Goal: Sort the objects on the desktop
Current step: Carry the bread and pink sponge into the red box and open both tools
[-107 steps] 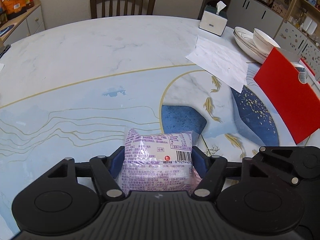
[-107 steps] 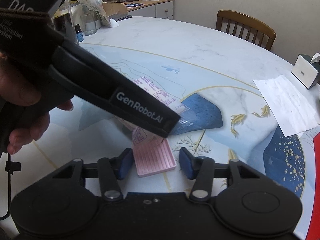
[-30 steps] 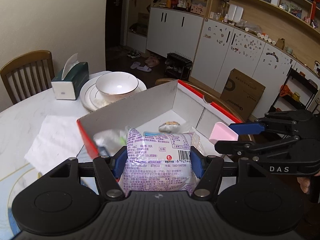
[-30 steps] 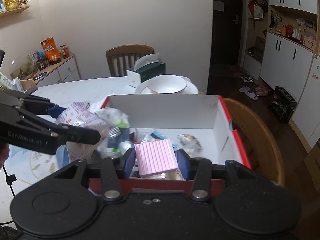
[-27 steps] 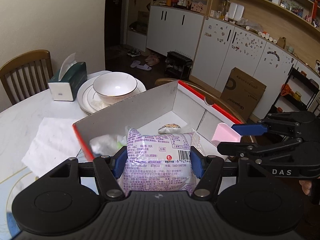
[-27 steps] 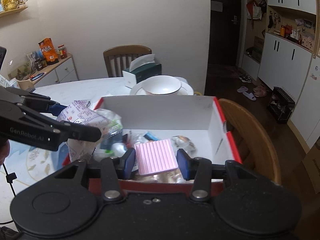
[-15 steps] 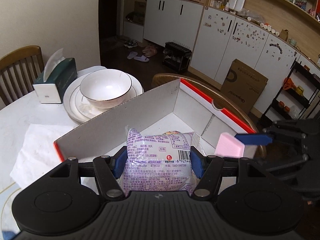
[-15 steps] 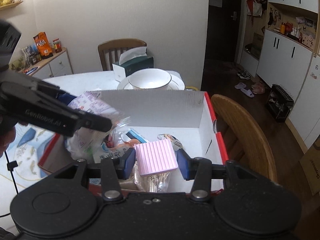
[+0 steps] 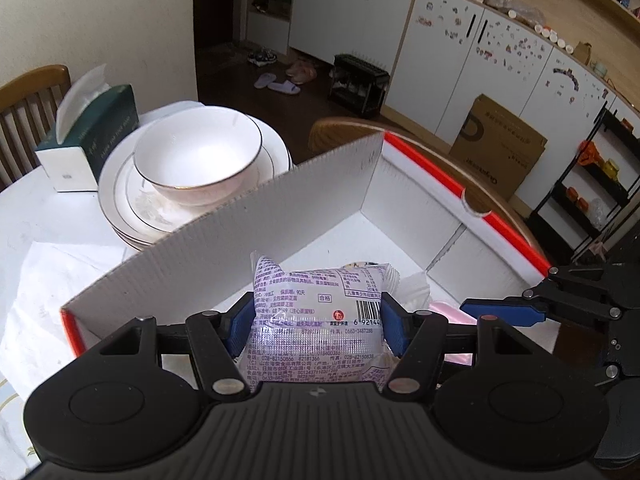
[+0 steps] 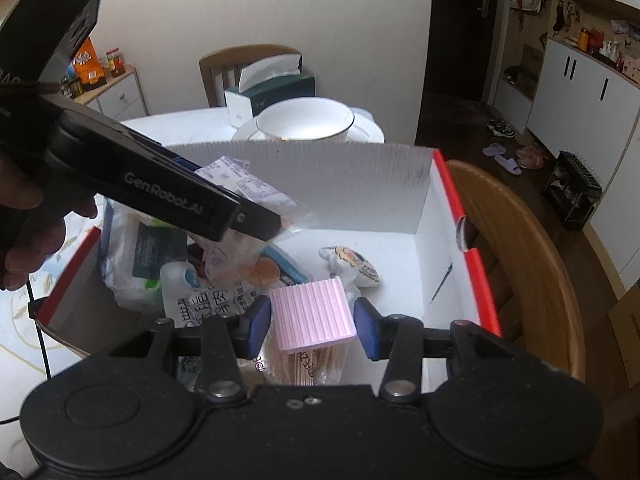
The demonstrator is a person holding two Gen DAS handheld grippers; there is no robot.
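Note:
My left gripper (image 9: pixel 318 322) is shut on a purple-printed snack packet (image 9: pixel 316 320) and holds it over the open red-and-white cardboard box (image 9: pixel 280 200). In the right wrist view the left gripper (image 10: pixel 256 224) hangs above the box's left half with the packet (image 10: pixel 240 184). My right gripper (image 10: pixel 312 322) is open, with gaps on both sides of a pink ribbed block (image 10: pixel 310 314) that lies on the items in the box (image 10: pixel 424 216). The right gripper's blue fingers (image 9: pixel 504 314) show at the right of the left wrist view.
The box holds several packets, a small bottle (image 10: pixel 176 276) and a round wrapped snack (image 10: pixel 356 266). A white bowl on stacked plates (image 9: pixel 196 160) and a green tissue box (image 9: pixel 92 132) stand behind the box. A wooden chair back (image 10: pixel 532 240) curves by its right side.
The right gripper has opened and let go of the pink block, which now rests in the box. The left gripper has moved further over the box with the packet.

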